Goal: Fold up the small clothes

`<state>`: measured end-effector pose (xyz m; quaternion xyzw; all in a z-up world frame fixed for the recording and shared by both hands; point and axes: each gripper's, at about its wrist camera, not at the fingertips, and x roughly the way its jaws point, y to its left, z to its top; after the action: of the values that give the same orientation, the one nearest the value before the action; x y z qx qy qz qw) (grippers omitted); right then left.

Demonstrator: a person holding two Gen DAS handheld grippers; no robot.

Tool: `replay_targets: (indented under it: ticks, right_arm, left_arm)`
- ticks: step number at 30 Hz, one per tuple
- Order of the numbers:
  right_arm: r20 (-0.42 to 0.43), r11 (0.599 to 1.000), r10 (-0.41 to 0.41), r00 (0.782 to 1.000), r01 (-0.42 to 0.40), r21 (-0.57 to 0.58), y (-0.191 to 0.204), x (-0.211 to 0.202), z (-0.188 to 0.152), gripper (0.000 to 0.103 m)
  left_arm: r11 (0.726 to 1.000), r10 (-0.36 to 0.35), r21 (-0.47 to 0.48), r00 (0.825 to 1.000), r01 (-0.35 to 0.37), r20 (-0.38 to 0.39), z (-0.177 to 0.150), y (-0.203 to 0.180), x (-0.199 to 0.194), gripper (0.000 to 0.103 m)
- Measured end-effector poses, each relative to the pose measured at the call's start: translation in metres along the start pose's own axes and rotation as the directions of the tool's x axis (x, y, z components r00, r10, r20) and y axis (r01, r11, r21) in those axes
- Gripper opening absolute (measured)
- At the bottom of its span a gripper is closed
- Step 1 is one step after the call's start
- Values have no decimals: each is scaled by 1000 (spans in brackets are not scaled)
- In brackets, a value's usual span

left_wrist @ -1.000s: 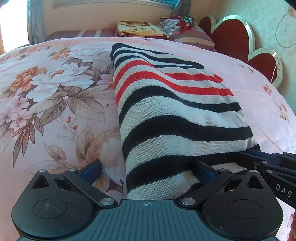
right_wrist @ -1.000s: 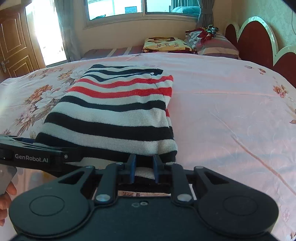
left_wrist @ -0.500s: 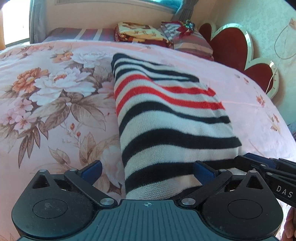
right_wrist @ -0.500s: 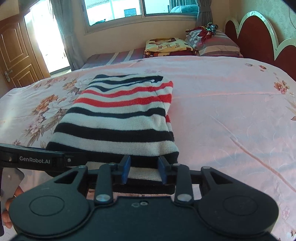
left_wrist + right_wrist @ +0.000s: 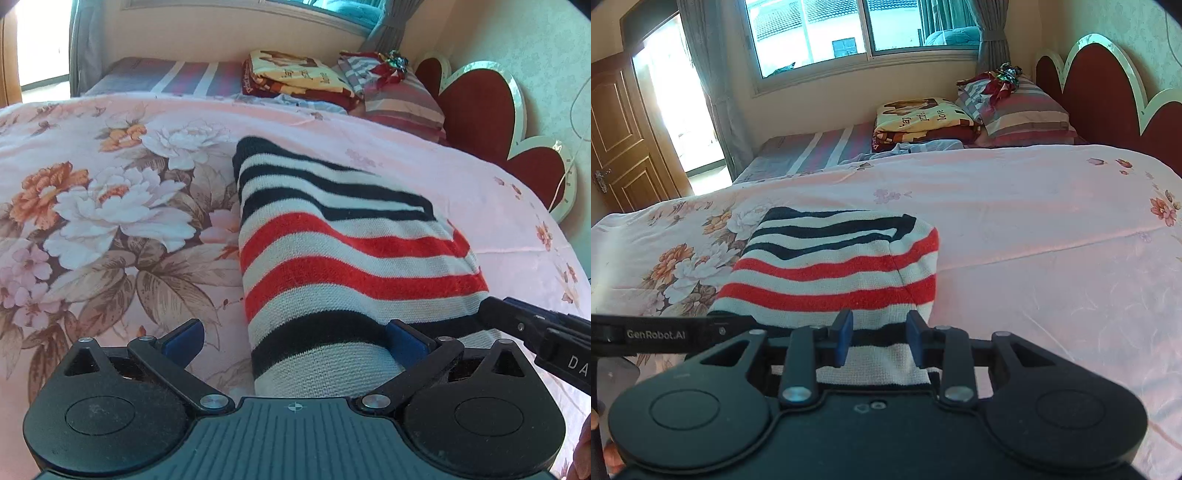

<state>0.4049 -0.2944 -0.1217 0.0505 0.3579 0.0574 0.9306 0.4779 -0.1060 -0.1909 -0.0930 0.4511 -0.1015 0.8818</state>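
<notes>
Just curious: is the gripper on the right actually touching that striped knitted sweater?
Touching. The right wrist view shows the right gripper with both blue pads against the black, white and red striped knitted sweater, near edge lying between them.
</notes>
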Motion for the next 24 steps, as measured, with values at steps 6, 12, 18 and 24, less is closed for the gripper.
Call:
replay_targets:
  ticks: [6,12,18,24]
  right_arm:
    - [-73,998,-47,996,44,-43,-3,30,-12,46]
    - [-79,999,-15,997,19,50,-21,36,-15,60]
    - [-84,993,47,995,-37,110,-33,40,-13,61]
    - [-110,950,195,975,-159,267,-54,61,-10,62]
  left_arm:
    - [999,-43,-16,999,43,-10,-4,4,12,103]
    - [998,-64,-18,998,63,-16,-2,6,17,103]
    - [997,-81,-14,996,80,-38,3,6,22,103]
    - [996,-91,16,995,92,-49,6,2,28,103]
